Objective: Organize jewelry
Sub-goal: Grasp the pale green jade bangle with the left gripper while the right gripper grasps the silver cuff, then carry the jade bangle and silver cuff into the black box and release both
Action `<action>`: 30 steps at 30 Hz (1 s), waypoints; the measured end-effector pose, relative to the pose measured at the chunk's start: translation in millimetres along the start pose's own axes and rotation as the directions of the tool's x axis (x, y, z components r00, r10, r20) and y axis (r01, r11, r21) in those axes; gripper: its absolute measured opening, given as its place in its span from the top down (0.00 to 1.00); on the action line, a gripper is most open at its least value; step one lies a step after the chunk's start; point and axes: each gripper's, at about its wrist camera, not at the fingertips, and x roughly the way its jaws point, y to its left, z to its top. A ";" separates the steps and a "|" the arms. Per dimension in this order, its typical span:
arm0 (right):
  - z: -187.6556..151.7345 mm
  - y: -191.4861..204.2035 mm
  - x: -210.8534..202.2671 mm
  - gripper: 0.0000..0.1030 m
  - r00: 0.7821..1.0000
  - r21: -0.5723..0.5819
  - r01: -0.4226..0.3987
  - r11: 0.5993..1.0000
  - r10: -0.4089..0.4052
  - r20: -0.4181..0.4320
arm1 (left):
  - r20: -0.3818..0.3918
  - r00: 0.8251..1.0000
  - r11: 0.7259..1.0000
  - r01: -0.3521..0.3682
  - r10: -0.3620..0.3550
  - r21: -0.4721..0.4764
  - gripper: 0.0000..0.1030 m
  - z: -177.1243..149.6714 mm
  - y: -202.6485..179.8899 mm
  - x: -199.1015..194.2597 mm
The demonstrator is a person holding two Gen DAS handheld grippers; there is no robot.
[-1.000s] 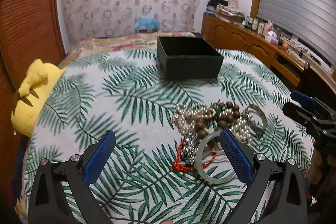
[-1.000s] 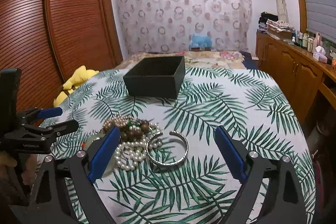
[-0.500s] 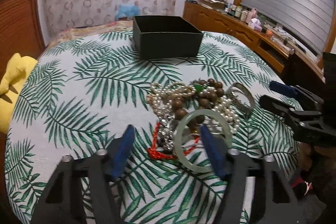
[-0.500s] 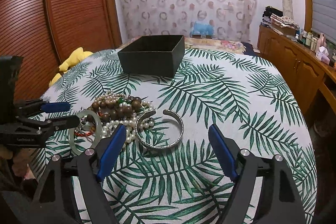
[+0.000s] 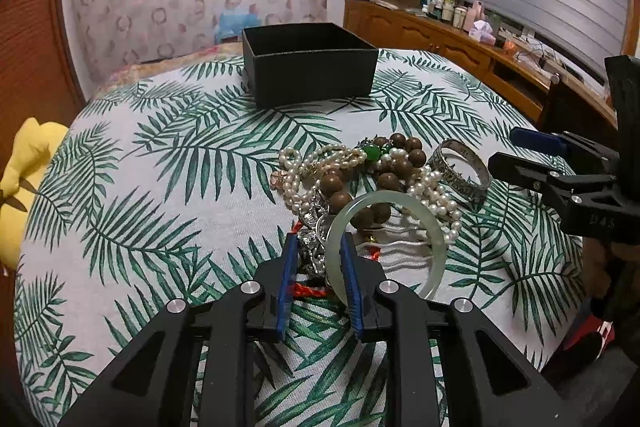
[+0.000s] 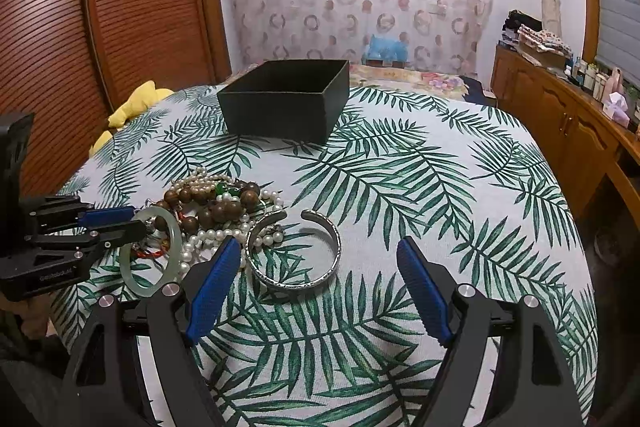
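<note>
The left tool (image 5: 318,247) pointed steeply down at the near edge of the jewelry heap, its blue-padded jaws closing with the near rim of the pale green jade bangle (image 5: 386,239) between them. Whether both pads already pressed the rim could not be made out; the left pad stood slightly off, with silver chain and red cord (image 5: 310,289) beside it. From the right wrist view the same tool (image 6: 138,223) reached in from the left, tips at the bangle (image 6: 154,255).

The right tool (image 6: 320,259) was tilted down over the leaf-patterned cloth of the desk (image 6: 440,187), jaws spread wide and holding nothing, with the open silver cuff bracelet (image 6: 294,251) lying on the cloth between and just beyond its tips.

The heap of white pearl strands (image 5: 304,167) and brown wooden beads (image 5: 404,151) lay tangled, so individual pieces were hard to separate. The black square open box (image 5: 308,67) stood well beyond the heap; its floor was hidden by its walls. The hands holding the tools were mostly out of frame.
</note>
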 end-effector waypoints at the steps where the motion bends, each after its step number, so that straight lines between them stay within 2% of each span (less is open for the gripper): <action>1: -0.1 -0.6 -0.3 0.20 1.000 0.002 0.000 1.000 0.000 0.000 | 0.002 1.000 1.000 0.003 -0.003 -0.004 0.84 -0.1 2.0 -1.9; 5: -1.6 -1.3 -0.4 0.20 1.000 0.005 0.002 1.000 -0.002 -0.003 | -0.001 1.000 1.000 -0.017 0.017 -0.014 0.92 -1.5 10.5 -6.3; 13: -2.6 -1.9 0.3 0.20 1.000 0.004 0.002 1.000 -0.002 -0.007 | 0.014 1.000 1.000 -0.013 0.014 -0.023 0.93 -5.7 17.2 -9.4; 17: -0.7 -1.8 2.2 0.22 1.000 -0.009 0.005 1.000 -0.005 -0.014 | 0.076 0.997 0.999 -0.015 0.018 -0.033 0.93 -2.3 18.7 -24.5; 20: 1.9 -3.3 4.3 0.28 1.000 -0.018 0.006 1.000 -0.006 -0.023 | 0.115 0.993 0.999 -0.013 0.018 -0.045 0.93 2.0 21.4 -34.4; 25: 10.5 -8.9 17.0 0.53 0.998 -0.031 -0.005 0.999 0.003 -0.057 | 0.141 0.990 0.998 -0.009 0.017 -0.055 0.93 11.1 25.0 -40.4; 30: 16.0 -9.2 32.3 0.70 0.994 -0.061 -0.023 0.998 0.017 -0.105 | 0.152 0.988 0.999 -0.010 0.018 -0.053 0.93 21.6 25.3 -38.4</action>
